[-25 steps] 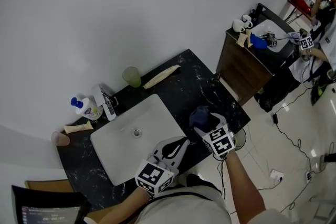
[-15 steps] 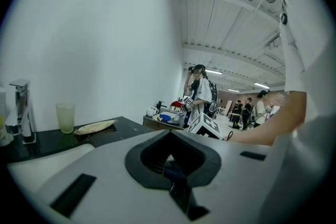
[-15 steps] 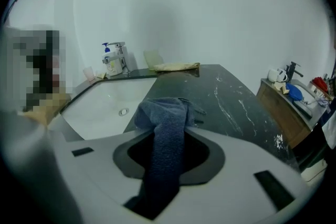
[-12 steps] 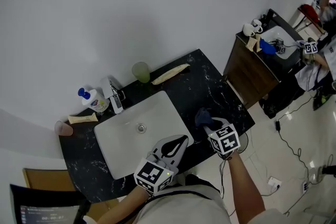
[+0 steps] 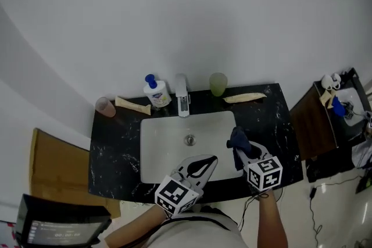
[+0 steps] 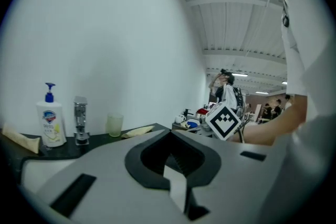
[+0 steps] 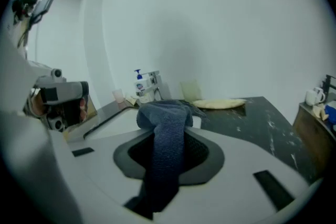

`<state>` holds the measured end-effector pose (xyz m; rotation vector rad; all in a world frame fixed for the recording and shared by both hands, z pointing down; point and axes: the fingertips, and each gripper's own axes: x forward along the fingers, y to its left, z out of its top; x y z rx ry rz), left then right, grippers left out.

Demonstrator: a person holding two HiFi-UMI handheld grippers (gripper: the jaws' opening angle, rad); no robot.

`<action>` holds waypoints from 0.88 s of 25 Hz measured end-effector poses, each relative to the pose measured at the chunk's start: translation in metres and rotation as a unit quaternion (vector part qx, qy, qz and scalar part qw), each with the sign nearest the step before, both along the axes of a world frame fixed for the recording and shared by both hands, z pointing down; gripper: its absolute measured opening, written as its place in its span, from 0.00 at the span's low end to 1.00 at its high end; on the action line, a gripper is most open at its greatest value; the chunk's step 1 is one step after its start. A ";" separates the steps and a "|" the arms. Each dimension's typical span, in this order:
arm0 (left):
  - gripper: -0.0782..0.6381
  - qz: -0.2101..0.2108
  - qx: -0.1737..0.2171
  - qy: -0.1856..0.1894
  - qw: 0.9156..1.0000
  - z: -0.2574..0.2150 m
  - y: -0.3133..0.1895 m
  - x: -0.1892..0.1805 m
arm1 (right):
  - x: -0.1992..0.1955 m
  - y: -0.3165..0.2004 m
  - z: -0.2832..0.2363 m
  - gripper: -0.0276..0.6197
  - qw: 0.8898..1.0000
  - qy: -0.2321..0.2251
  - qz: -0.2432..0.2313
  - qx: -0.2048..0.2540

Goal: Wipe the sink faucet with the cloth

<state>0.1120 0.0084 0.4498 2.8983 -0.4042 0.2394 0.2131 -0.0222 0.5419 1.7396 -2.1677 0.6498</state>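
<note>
The chrome faucet (image 5: 182, 96) stands at the back rim of the white sink (image 5: 168, 148); it also shows in the left gripper view as the faucet (image 6: 80, 118) and in the right gripper view as the faucet (image 7: 153, 83). My right gripper (image 5: 243, 149) is shut on a dark blue cloth (image 5: 238, 140), held above the sink's right edge. The cloth (image 7: 167, 131) drapes out over the jaws of the right gripper (image 7: 169, 113). My left gripper (image 5: 210, 160) hovers over the sink's front rim, shut with nothing in it; the left gripper (image 6: 171, 136) points toward the back wall.
On the black counter (image 5: 110, 148) stand a soap bottle (image 5: 156, 92), a green cup (image 5: 218, 83) and a pink cup (image 5: 104, 106). Beige pieces (image 5: 245, 98) lie along the back. A wooden cabinet (image 5: 317, 125) stands to the right, a screen (image 5: 58, 229) at lower left.
The right gripper closed on the cloth, lifted it off the counter and carried it toward the sink. The left gripper shifted along the front rim. The head view swung to face the counter squarely.
</note>
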 end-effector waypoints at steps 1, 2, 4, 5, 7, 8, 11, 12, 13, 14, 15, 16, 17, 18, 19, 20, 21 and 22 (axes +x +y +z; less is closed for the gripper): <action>0.10 -0.021 0.004 0.000 1.000 -0.002 -0.010 -0.012 | -0.012 -0.017 -0.009 0.20 1.000 -0.001 -0.020 0.013; 0.10 -0.041 0.009 -0.001 0.999 -0.003 -0.020 -0.025 | -0.024 -0.033 -0.019 0.20 0.999 -0.001 -0.039 0.025; 0.10 -0.082 0.013 -0.002 0.997 -0.005 -0.037 -0.051 | -0.049 -0.065 -0.038 0.20 0.996 0.001 -0.078 0.047; 0.10 -0.102 0.012 -0.002 0.995 -0.007 -0.045 -0.064 | -0.061 -0.080 -0.048 0.20 0.994 0.001 -0.097 0.057; 0.10 -0.139 0.010 -0.002 0.990 -0.008 -0.058 -0.089 | -0.083 -0.109 -0.067 0.20 0.988 0.006 -0.131 0.076; 0.10 -0.155 0.008 -0.003 0.988 -0.008 -0.062 -0.099 | -0.092 -0.123 -0.077 0.20 0.986 0.010 -0.146 0.085; 0.10 -0.189 -0.002 -0.005 0.982 -0.002 -0.074 -0.124 | -0.109 -0.167 -0.104 0.20 0.978 0.021 -0.178 0.105; 0.10 -0.196 -0.007 -0.006 0.980 0.003 -0.078 -0.130 | -0.114 -0.182 -0.111 0.20 0.976 0.024 -0.186 0.110; 0.10 -0.202 -0.013 -0.006 0.979 0.007 -0.081 -0.135 | -0.118 -0.196 -0.116 0.21 0.974 0.028 -0.194 0.112; 0.10 -0.207 -0.017 -0.006 0.978 0.010 -0.082 -0.138 | -0.123 -0.208 -0.119 0.21 0.972 0.035 -0.202 0.112; 0.10 -0.211 -0.020 -0.006 0.977 0.013 -0.082 -0.140 | -0.127 -0.218 -0.121 0.21 0.970 0.042 -0.211 0.108; 0.10 -0.214 -0.022 -0.005 0.977 0.014 -0.081 -0.141 | -0.130 -0.224 -0.121 0.21 0.969 0.049 -0.220 0.104; 0.10 -0.216 -0.023 -0.004 0.976 0.015 -0.079 -0.141 | -0.133 -0.229 -0.121 0.21 0.967 0.056 -0.228 0.101; 0.10 -0.217 -0.023 -0.003 0.976 0.015 -0.078 -0.140 | -0.136 -0.232 -0.119 0.21 0.965 0.065 -0.236 0.097; 0.10 -0.218 -0.023 -0.002 0.976 0.015 -0.077 -0.140 | -0.138 -0.234 -0.117 0.21 0.962 0.074 -0.244 0.094; 0.10 -0.219 -0.024 -0.003 0.975 0.015 -0.076 -0.141 | -0.140 -0.236 -0.114 0.21 0.960 0.086 -0.251 0.091; 0.11 -0.221 -0.024 -0.004 0.975 0.016 -0.076 -0.142 | -0.142 -0.238 -0.111 0.21 0.958 0.098 -0.256 0.088; 0.10 -0.222 -0.025 -0.005 0.975 0.016 -0.077 -0.143 | -0.143 -0.242 -0.108 0.21 0.956 0.110 -0.259 0.086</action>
